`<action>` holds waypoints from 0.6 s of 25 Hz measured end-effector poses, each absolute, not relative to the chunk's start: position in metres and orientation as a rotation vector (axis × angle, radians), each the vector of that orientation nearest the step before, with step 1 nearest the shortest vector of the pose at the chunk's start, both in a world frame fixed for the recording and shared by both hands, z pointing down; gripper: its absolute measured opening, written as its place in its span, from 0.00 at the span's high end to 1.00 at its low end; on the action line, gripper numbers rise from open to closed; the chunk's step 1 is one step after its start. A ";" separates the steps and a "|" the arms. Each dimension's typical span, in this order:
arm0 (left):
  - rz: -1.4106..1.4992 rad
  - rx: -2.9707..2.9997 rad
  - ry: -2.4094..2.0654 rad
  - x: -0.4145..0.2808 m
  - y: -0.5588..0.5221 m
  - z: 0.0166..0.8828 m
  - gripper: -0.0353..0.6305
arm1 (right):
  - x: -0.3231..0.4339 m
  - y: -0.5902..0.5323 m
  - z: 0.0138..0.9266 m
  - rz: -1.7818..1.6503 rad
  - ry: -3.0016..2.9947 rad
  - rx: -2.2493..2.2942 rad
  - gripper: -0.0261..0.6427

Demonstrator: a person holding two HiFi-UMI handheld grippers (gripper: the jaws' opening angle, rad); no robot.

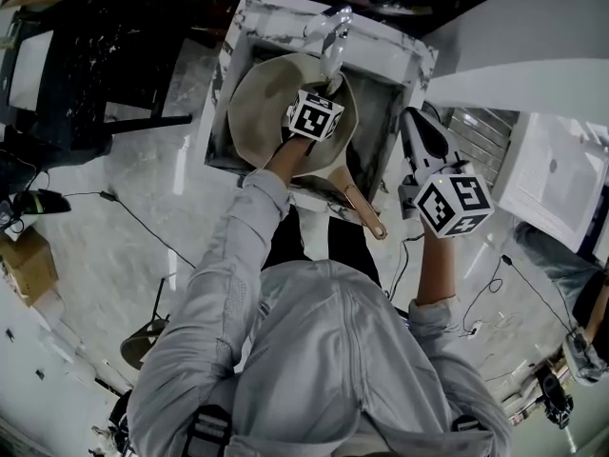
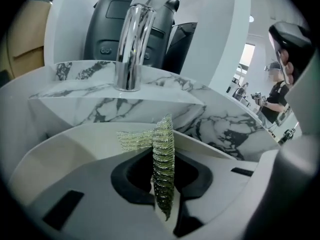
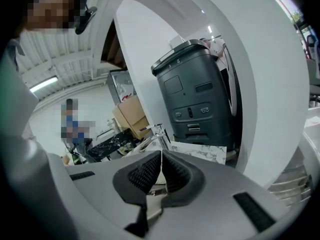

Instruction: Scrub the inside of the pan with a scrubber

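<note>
Pinching the scrubber (image 2: pixel 163 166) edge-on, left tongs (image 2: pixel 162 149) hover over the pan (image 1: pixel 259 103) in the sink (image 1: pixel 385 112). Right tongs (image 3: pixel 161 160) closed, empty. Risk: thin grip, scrubber may slip out under pressure.

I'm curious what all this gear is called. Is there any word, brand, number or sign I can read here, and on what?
No readable text anywhere.
On the left cube and right cube: black-and-white square patterns, not words.
On the grey machine: button marks, too small to read.
On the cardboard box: no print can be made out.
</note>
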State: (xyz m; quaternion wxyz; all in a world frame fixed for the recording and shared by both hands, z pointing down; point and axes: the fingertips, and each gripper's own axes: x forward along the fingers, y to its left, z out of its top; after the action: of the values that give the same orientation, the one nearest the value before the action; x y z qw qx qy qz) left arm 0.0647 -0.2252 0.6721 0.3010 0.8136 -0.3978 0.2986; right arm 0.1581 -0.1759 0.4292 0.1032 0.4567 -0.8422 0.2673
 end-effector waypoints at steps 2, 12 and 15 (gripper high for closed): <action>0.780 2.181 -1.019 0.070 -0.222 0.667 0.84 | 0.161 -0.172 0.427 0.789 -2.479 1.367 0.91; 0.827 2.296 -0.683 0.088 -0.183 0.651 0.84 | 0.158 -0.151 0.417 0.794 -2.477 1.432 0.91; 0.847 2.328 -0.523 0.093 -0.161 0.644 0.84 | 0.155 -0.144 0.415 0.799 -2.474 1.448 0.91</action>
State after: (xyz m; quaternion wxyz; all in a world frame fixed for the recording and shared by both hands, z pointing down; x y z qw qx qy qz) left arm 0.0934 -0.1612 0.6439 0.3003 0.8770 -0.1970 0.3192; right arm 0.1551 -0.1444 0.4153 0.0828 0.4850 -0.8284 0.2676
